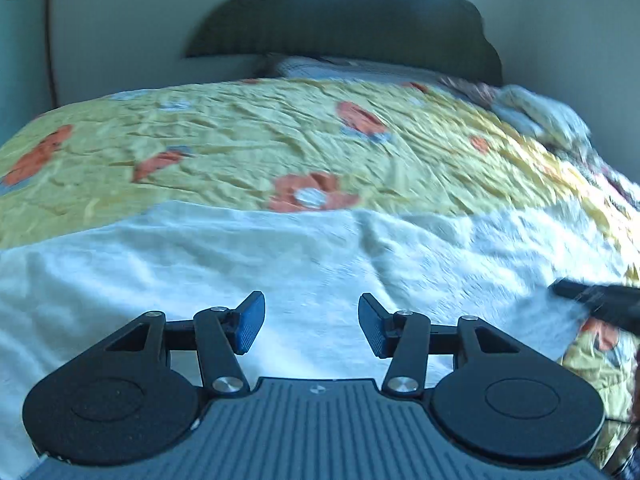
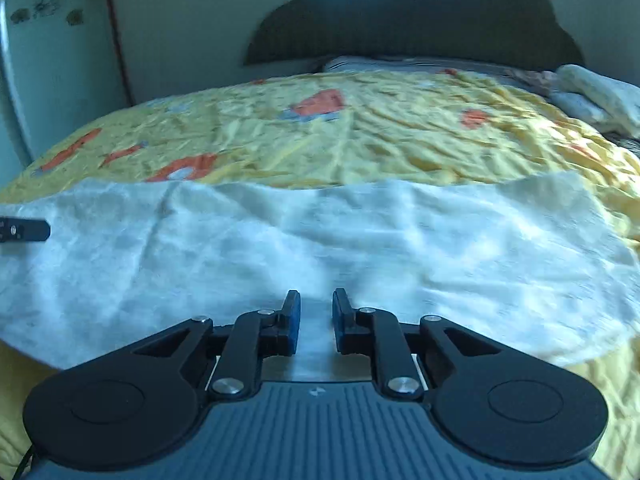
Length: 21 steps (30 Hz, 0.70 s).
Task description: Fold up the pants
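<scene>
White pants (image 1: 280, 248) lie spread flat across the near part of a bed, running left to right. In the right wrist view the pants (image 2: 320, 232) fill the middle band. My left gripper (image 1: 311, 300) hovers over the cloth, open, with nothing between its blue pads. My right gripper (image 2: 317, 296) stands over the near edge of the pants with a narrow gap between its pads and no cloth pinched in it. A finger of the right gripper (image 1: 600, 304) shows at the right edge, and a finger of the left gripper (image 2: 24, 230) at the left edge.
A crumpled yellow bedspread (image 1: 240, 132) with orange flowers covers the bed beyond the pants. A dark scalloped headboard (image 2: 400, 20) stands at the far end. Pale folded bedding (image 2: 600, 96) is heaped at the far right. A wall runs along the left side.
</scene>
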### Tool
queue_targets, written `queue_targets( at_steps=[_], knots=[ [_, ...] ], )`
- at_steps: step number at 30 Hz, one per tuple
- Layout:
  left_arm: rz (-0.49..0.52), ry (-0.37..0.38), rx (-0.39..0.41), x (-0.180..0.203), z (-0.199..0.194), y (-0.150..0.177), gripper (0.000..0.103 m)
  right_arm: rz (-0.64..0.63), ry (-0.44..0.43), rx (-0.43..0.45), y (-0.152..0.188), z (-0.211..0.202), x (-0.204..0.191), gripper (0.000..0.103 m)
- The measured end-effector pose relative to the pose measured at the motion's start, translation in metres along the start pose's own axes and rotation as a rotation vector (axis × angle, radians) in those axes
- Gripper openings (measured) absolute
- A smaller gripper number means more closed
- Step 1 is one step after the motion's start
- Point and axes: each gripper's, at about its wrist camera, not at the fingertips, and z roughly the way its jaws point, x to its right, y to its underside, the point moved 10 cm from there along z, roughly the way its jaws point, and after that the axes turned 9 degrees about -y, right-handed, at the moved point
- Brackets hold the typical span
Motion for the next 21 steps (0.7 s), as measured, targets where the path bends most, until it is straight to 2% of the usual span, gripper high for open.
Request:
queue_targets(
  at_steps=[1,2,5,7,9,12,16,21],
  knots=[
    [0.027,0.009,-0.009,0.009,0.007,0.002,0.056,0.075,0.037,0.058,-0.004,-0.016,0.022,0.018],
    [0.047,0.018,-0.018,0.016,0.013,0.006,0.056,0.157,0.069,0.095,-0.004,-0.029,0.045,0.026],
    [0.078,0.06,-0.064,0.029,0.025,0.018,0.057,0.399,0.121,0.132,0.005,-0.053,0.107,0.064],
    [0.078,0.058,-0.058,0.03,0.028,0.019,0.059,0.526,0.112,0.135,0.015,-0.057,0.133,0.064],
    [0.076,0.065,-0.042,0.033,0.027,0.018,0.059,0.612,0.044,0.16,0.02,-0.055,0.144,0.064],
    [0.049,0.098,-0.046,0.037,0.026,0.013,0.06,0.666,0.003,0.2,0.017,-0.042,0.154,0.063],
    [0.037,0.095,-0.05,0.043,0.029,0.004,0.06,0.751,-0.03,0.299,0.01,-0.037,0.171,0.063],
    [0.046,0.124,-0.088,0.062,0.039,0.0,0.064,0.811,-0.007,0.389,0.007,-0.035,0.183,0.058]
  ],
)
